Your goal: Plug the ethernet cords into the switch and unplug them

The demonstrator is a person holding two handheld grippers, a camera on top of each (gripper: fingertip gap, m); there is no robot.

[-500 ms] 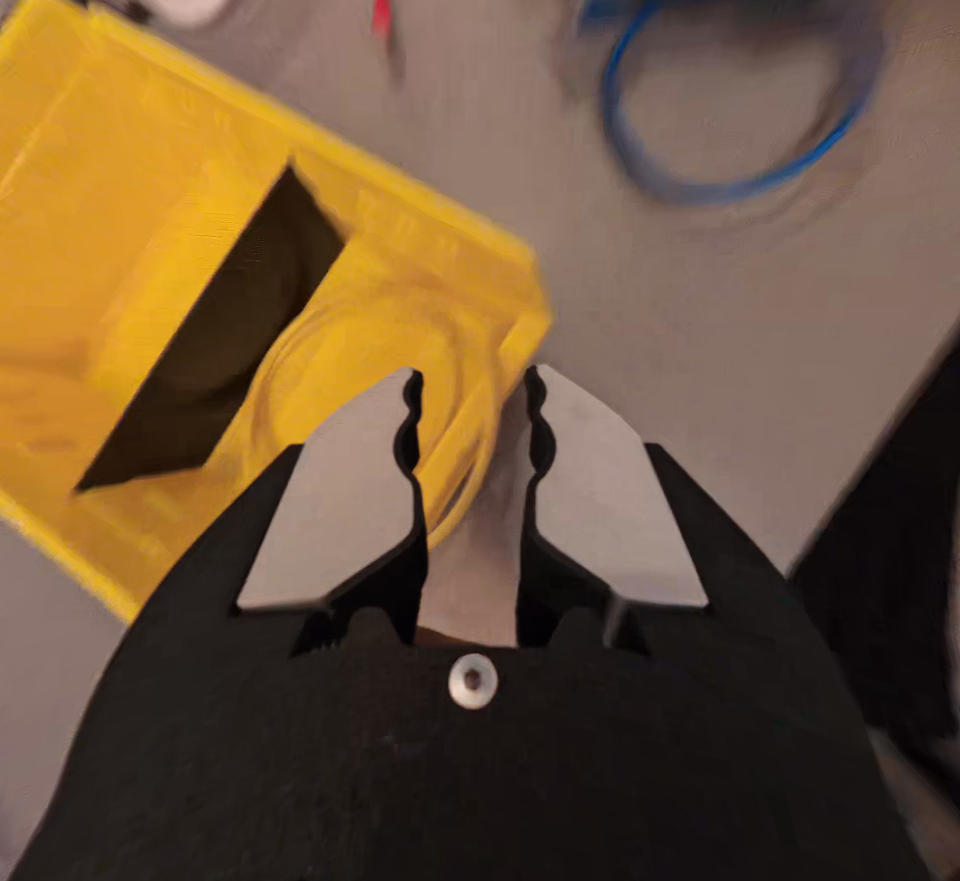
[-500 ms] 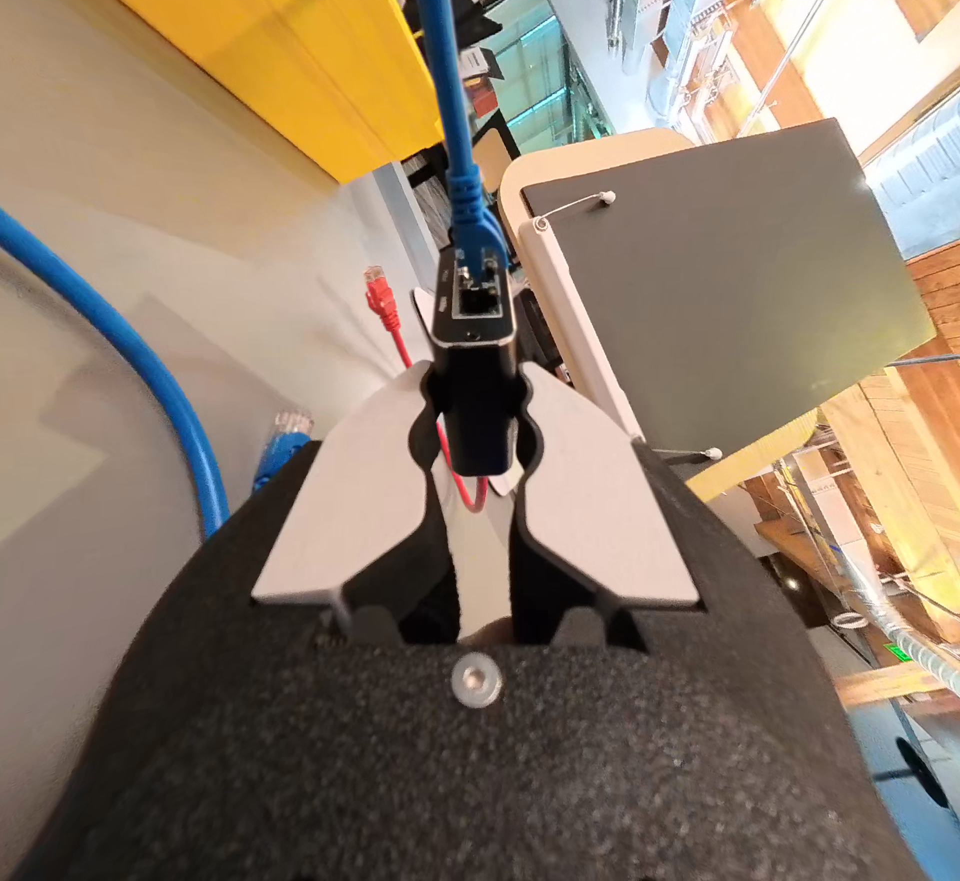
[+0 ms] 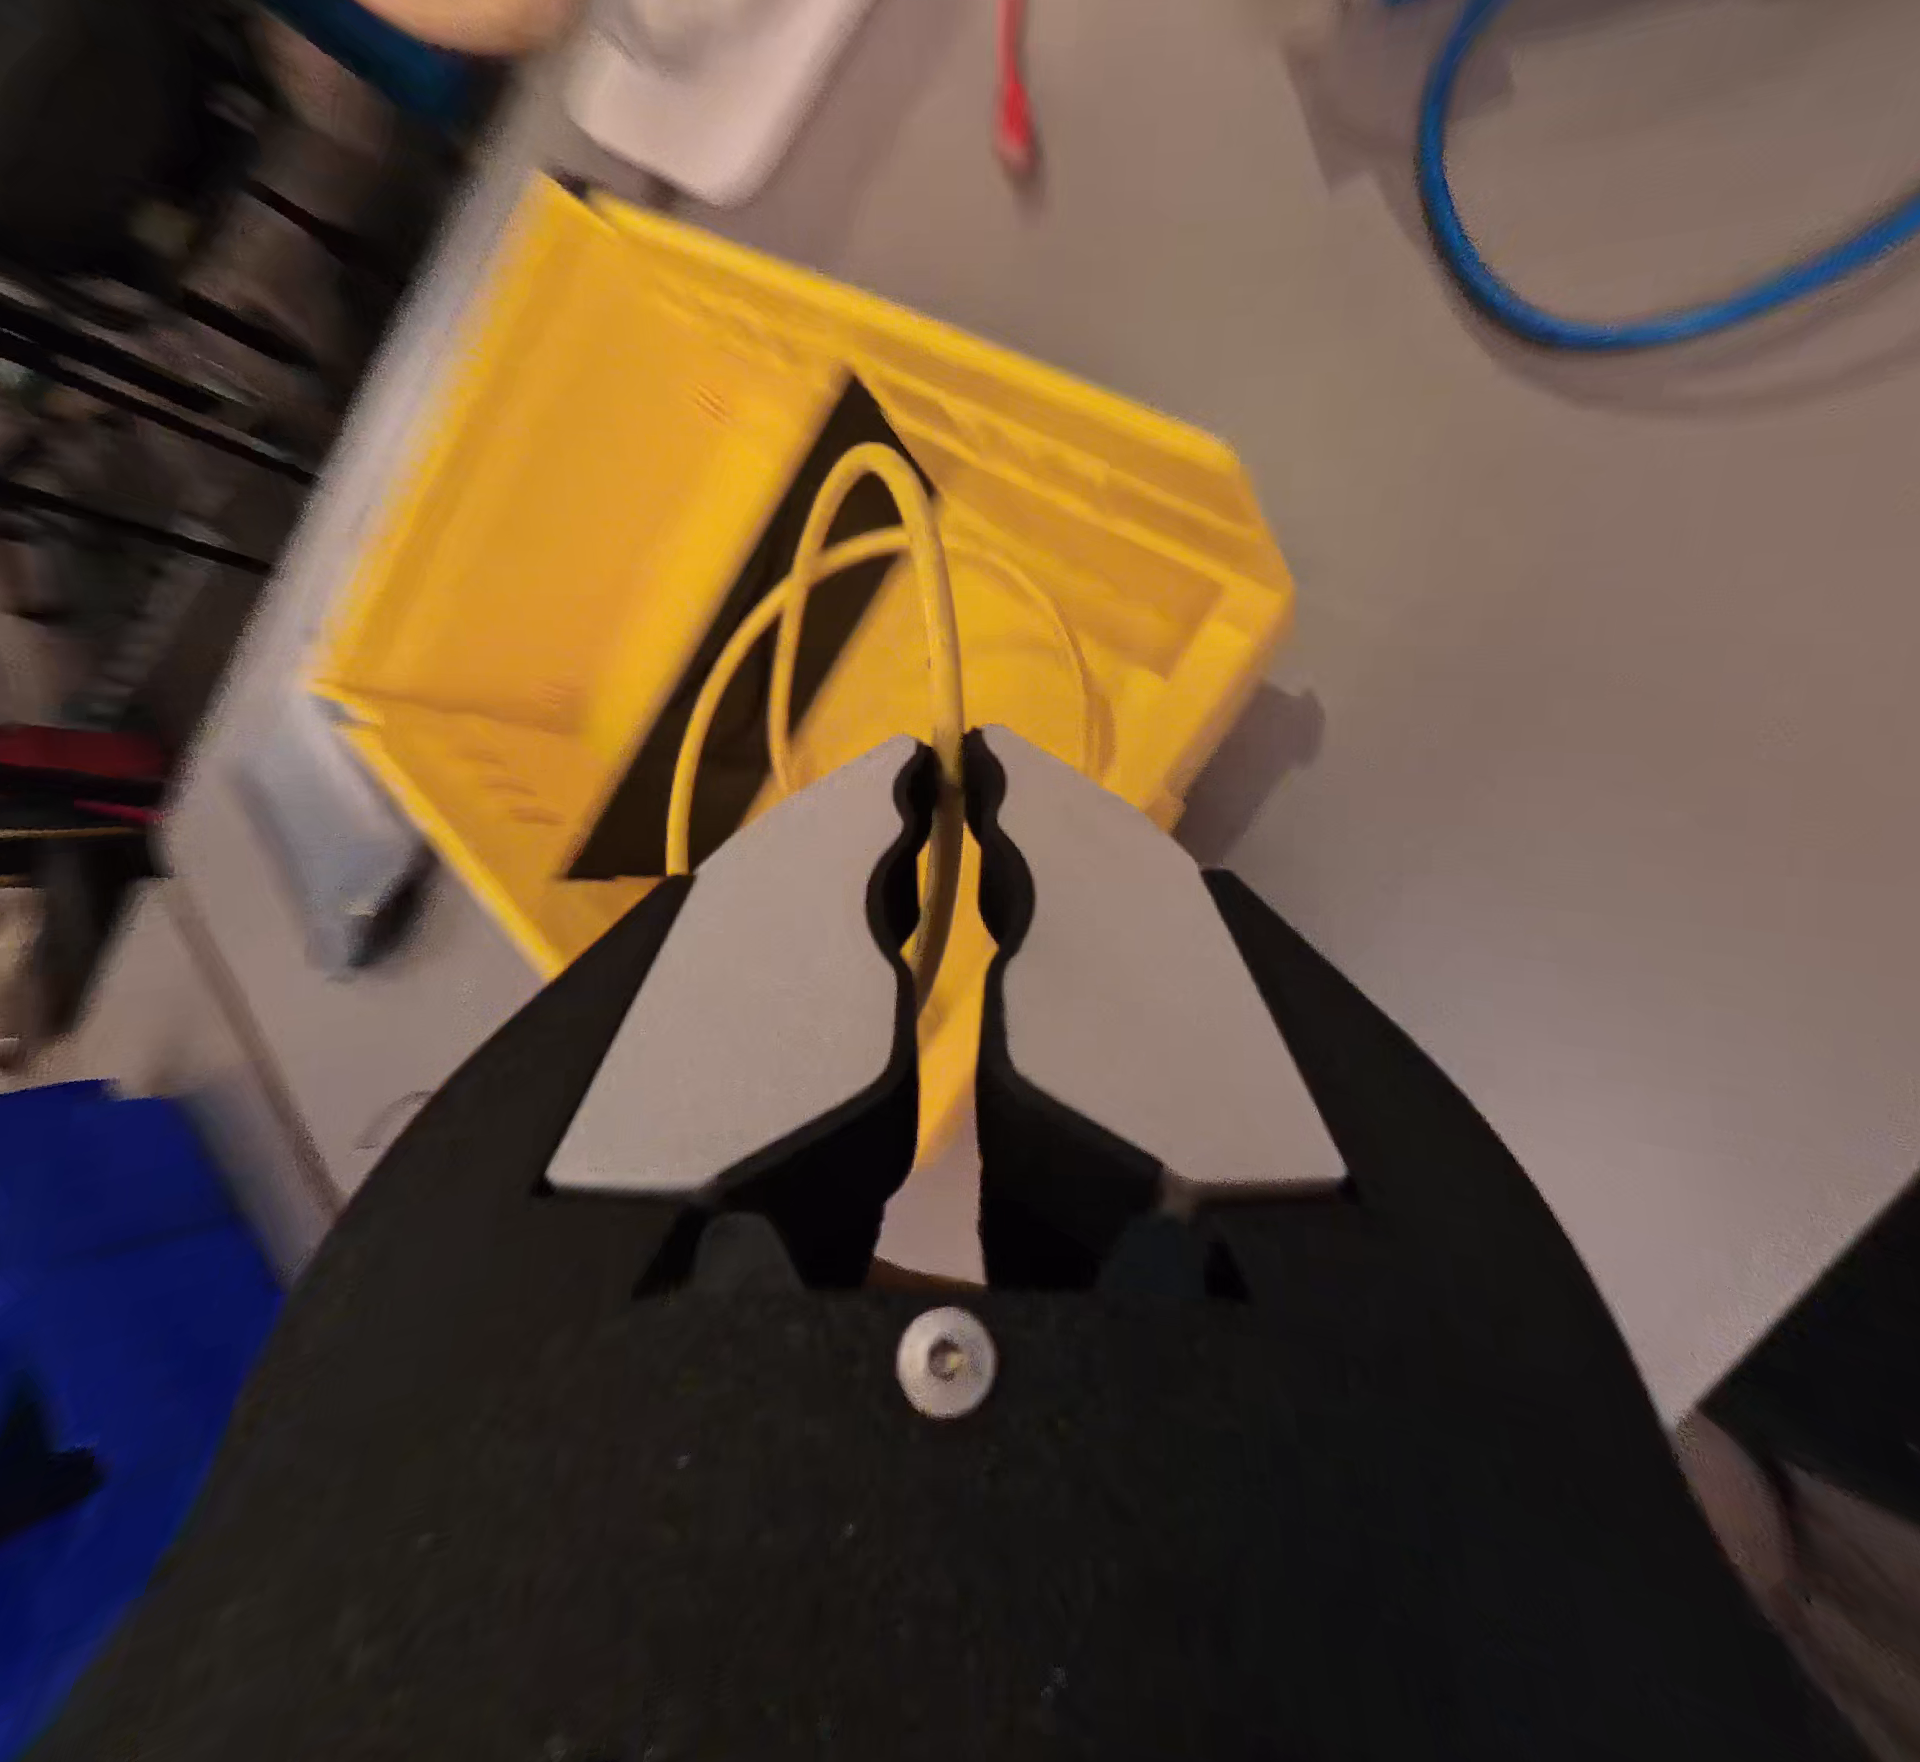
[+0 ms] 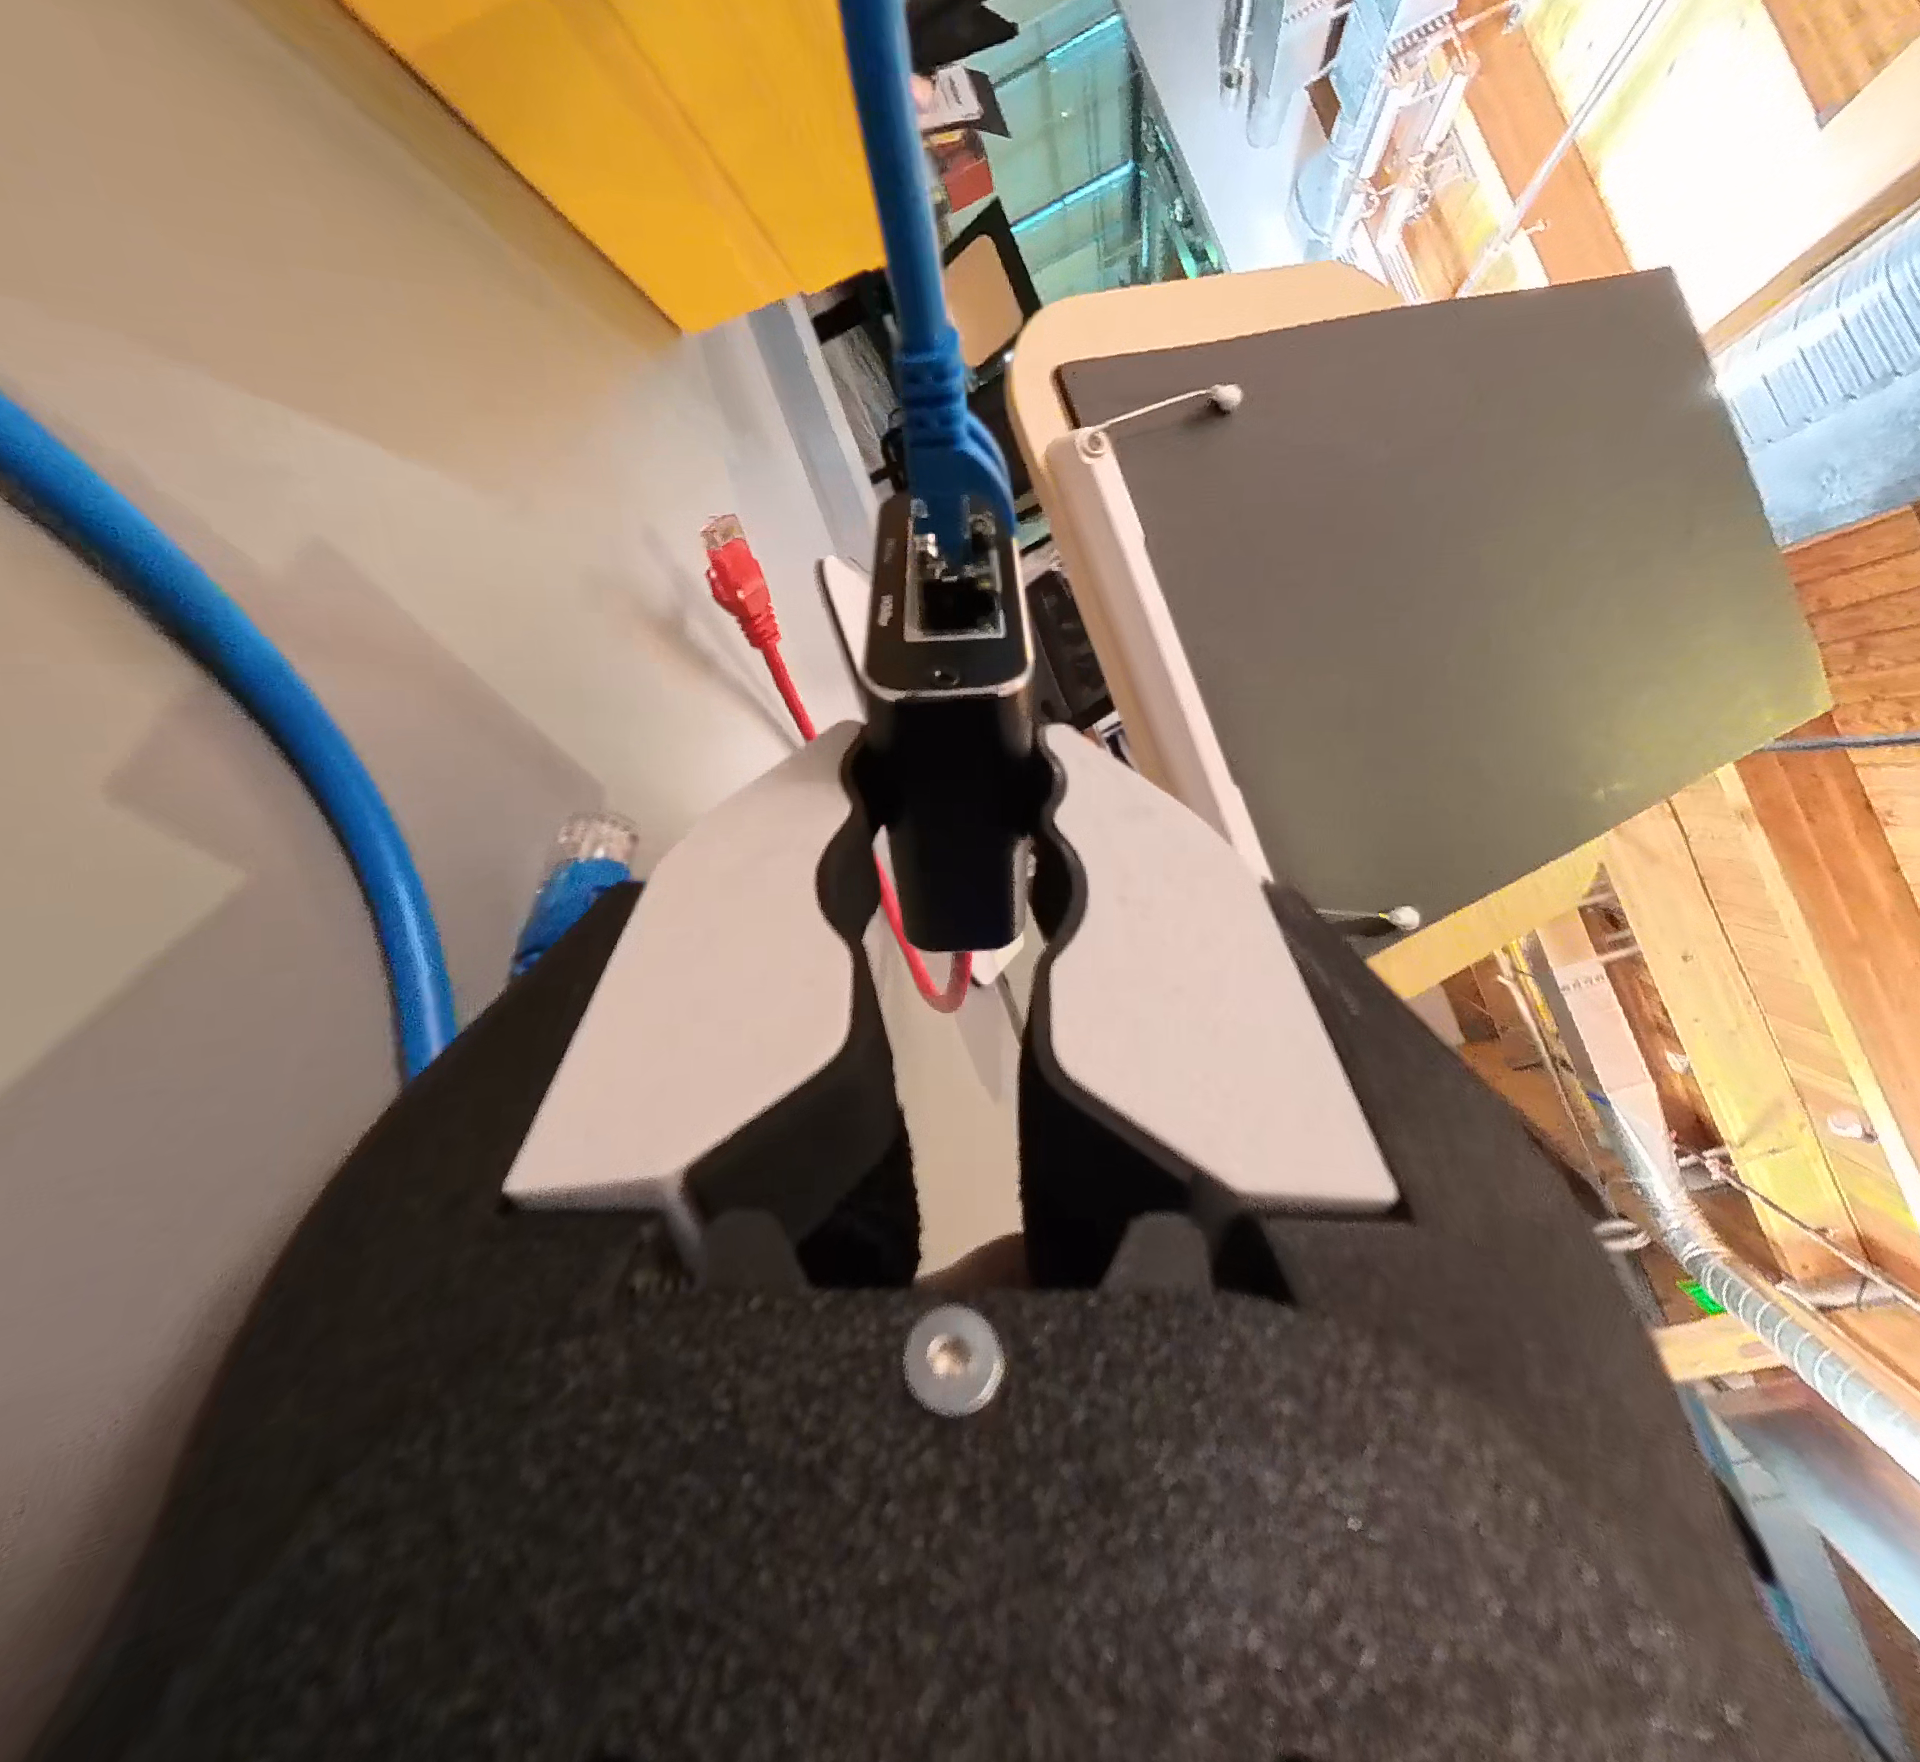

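My left gripper [image 3: 943, 756] is shut on a thin yellow cord [image 3: 940, 611] and holds a loop of it up above the yellow bin [image 3: 582, 507]. My right gripper [image 4: 951, 767] is shut on a small black switch [image 4: 951, 673] and holds it upright above the table. A blue cord [image 4: 894, 102] is plugged into the switch's far port; the near port is empty. A red cord plug [image 4: 740, 582] lies on the table behind the switch and also shows in the left wrist view [image 3: 1023, 60]. The other blue plug [image 4: 577, 881] lies loose by my right gripper.
The blue cord loops on the grey table [image 3: 1507, 673] at the upper right of the left wrist view [image 3: 1538, 299]. A white device [image 3: 748, 19] lies beyond the bin. A blue object [image 3: 114, 1297] is at the lower left. A dark panel [image 4: 1403, 611] stands right of the switch. About 30 centimetres separates my left fingertips from my right.
My left gripper has closed on the yellow cord and risen away from the bin, drawing a loop out. My right gripper with the switch has hardly moved.
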